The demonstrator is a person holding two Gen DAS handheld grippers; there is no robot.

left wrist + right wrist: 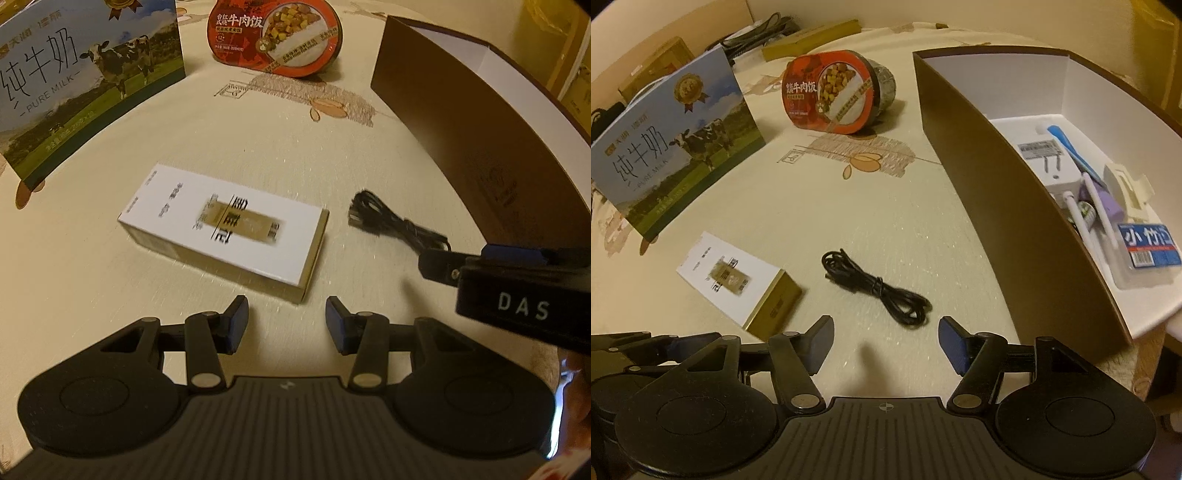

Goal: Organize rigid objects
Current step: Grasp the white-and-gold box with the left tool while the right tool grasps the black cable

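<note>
A flat white box with gold sides (pixel 225 229) (pixel 737 282) lies on the cream tablecloth. My left gripper (pixel 286 323) hovers just short of its near end, open, nothing between the fingers. A coiled black cable (pixel 397 221) (pixel 875 288) lies to the right of the box. My right gripper (pixel 886 341) is open just before the cable's near end, apart from it; it shows at the right edge of the left wrist view. A large brown box with a white inside (pixel 990 192) (pixel 480 147) stands at the right, holding several small items.
A milk carton (pixel 74 85) (pixel 676 155) stands upright at the back left. A red beef rice bowl (pixel 277 37) (pixel 834 96) lies on its side at the back middle. More boxes and cables (pixel 768 33) lie at the far table edge.
</note>
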